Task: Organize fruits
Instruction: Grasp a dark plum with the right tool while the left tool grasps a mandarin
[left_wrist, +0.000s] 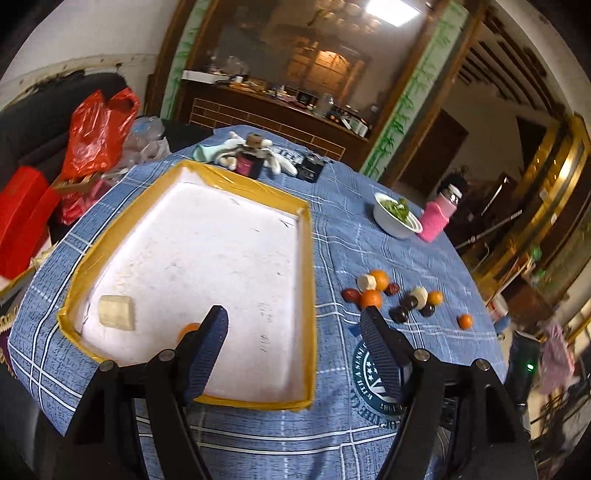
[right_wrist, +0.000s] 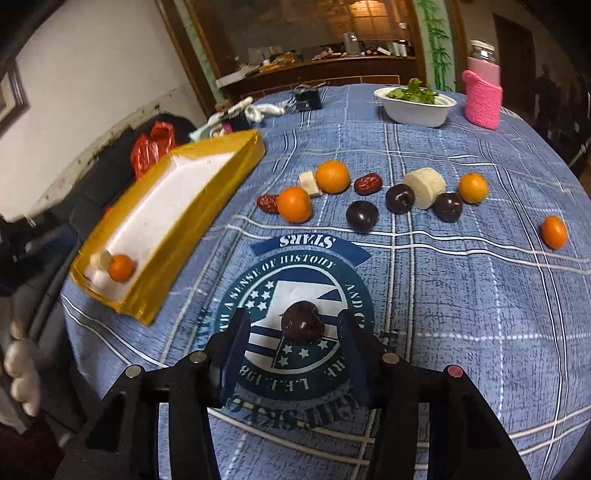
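A white tray with a yellow taped rim (left_wrist: 306, 258) lies on the blue checked tablecloth; it also shows in the right wrist view (right_wrist: 207, 192). In it lie a pale chunk (left_wrist: 116, 312) and an orange (right_wrist: 121, 268), the orange half hidden behind my left finger (left_wrist: 207, 343). My left gripper (left_wrist: 295, 325) is open and empty above the tray's near right part. My right gripper (right_wrist: 291, 332) is open, with a dark plum (right_wrist: 302, 322) between its fingers, not clamped. Oranges (right_wrist: 332, 176), dark plums (right_wrist: 362, 216), red dates (right_wrist: 367, 183) and pale chunks (right_wrist: 424, 186) lie scattered beyond.
A white bowl of greens (right_wrist: 415, 107) and a bottle in a pink sleeve (right_wrist: 482, 96) stand at the table's far right. Gloves and small boxes (left_wrist: 251, 155) lie behind the tray. Red bags (left_wrist: 96, 129) sit off the table's left edge.
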